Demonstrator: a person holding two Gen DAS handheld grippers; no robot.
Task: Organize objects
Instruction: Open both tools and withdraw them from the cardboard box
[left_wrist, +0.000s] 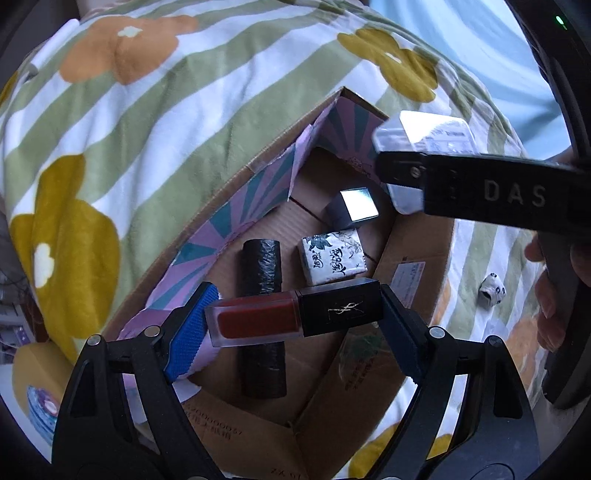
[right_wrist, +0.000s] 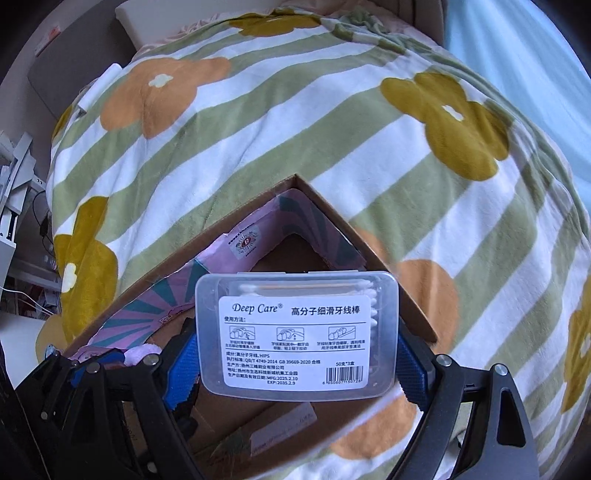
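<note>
Looking down through the left wrist camera, I have the left gripper (left_wrist: 295, 317) clamped across a liquid lipstick (left_wrist: 293, 314), its jaws pressing the two ends: a clear square-sided bottle of deep red on one side, a glossy black cap with a thin gold monogram on the other. It hangs just above the open cardboard box (left_wrist: 410, 251), whose inner flaps are lined with pink and teal sunburst paper. Already lying on the corrugated floor of the box are a black roll of crinkled plastic bags (left_wrist: 263, 295), a soft printed tissue pack (left_wrist: 334, 256) and a small mirror-faced cube (left_wrist: 354, 210). So I judge the sorting is well under way, with these two carried items yet to be dropped in. On the bed beyond the box a small white spotted thing (left_wrist: 491, 291) lies apart; I cannot tell what it is, and it may be left to collect. The right gripper (left_wrist: 402, 166) crosses the upper right, carrying its load over the far corner of the box.

From the right wrist camera, the right gripper (right_wrist: 297, 356) has its jaws closed on the long sides of a translucent floss pick case (right_wrist: 297, 332), a flat rounded-corner plastic box with a white printed label and white picks showing through the lid. It hovers over the box corner. The fleecy striped blanket (right_wrist: 295, 129) with mustard and orange flowers covers the bed.
</note>
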